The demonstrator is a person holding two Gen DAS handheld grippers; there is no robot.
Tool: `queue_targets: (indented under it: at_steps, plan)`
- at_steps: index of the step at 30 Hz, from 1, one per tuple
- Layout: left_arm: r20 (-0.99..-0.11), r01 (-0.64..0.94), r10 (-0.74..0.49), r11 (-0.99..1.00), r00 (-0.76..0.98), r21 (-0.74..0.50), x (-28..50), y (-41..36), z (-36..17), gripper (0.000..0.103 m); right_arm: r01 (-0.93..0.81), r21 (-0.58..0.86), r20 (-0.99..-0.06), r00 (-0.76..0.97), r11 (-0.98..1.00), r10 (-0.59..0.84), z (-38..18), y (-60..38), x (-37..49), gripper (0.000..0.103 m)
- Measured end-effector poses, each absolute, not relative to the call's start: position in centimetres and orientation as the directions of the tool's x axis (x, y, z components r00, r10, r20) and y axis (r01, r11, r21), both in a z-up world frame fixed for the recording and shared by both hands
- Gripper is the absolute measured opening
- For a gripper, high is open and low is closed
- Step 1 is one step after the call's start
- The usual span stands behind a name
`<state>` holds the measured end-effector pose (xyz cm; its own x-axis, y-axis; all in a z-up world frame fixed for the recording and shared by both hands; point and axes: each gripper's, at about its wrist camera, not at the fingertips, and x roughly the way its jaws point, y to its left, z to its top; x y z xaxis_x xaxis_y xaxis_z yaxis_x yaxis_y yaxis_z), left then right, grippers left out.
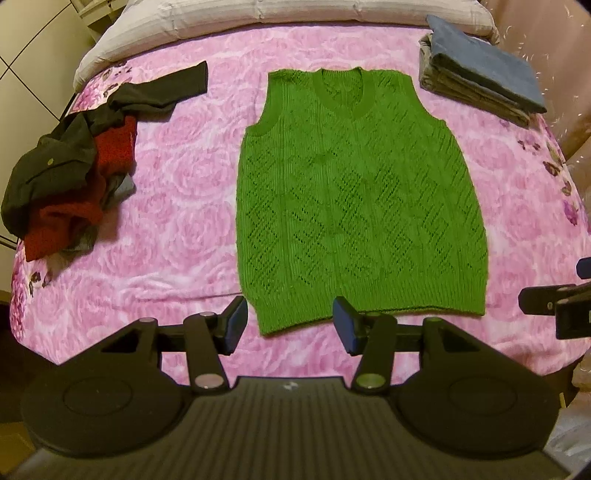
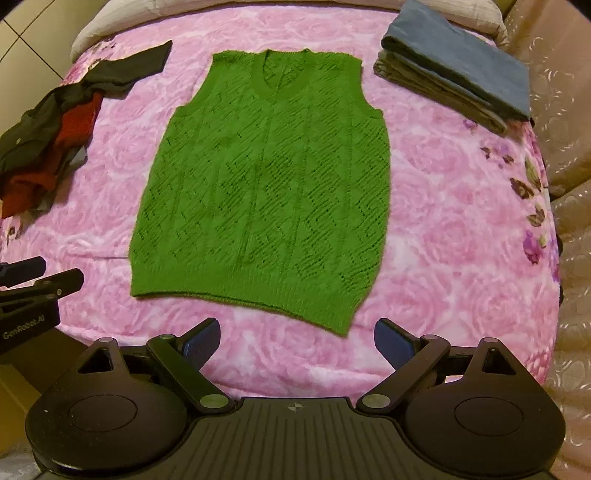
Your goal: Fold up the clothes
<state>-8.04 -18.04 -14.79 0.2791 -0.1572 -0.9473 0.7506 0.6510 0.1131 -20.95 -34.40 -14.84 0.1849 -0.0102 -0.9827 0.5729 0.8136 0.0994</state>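
A green knitted sleeveless vest (image 1: 354, 192) (image 2: 266, 177) lies spread flat on the pink floral bedspread (image 1: 177, 192) (image 2: 450, 221), neck away from me, hem toward me. My left gripper (image 1: 290, 325) is open, hovering just before the hem's near left corner, which lies between its fingers. My right gripper (image 2: 297, 341) is open too, just short of the hem's near right corner, nothing between its fingers. Each gripper shows at the edge of the other's view: the right gripper (image 1: 554, 304), the left gripper (image 2: 37, 284).
A heap of dark and red clothes (image 1: 74, 177) (image 2: 48, 133) lies at the left of the bed. A stack of folded blue and grey clothes (image 1: 480, 77) (image 2: 458, 74) sits at the far right. A white pillow (image 1: 258, 18) lies along the head end.
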Motion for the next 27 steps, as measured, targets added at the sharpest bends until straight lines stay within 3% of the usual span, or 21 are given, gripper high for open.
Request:
queue_targets:
  at_steps: [27]
  plan:
    - [-0.963,0.747,-0.120,0.657,0.240,0.104,-6.3,-18.2,-16.3,0.048,0.566,0.102,-0.990,0.142,0.818,0.025,-16.4,-34.7,-18.8,0.093]
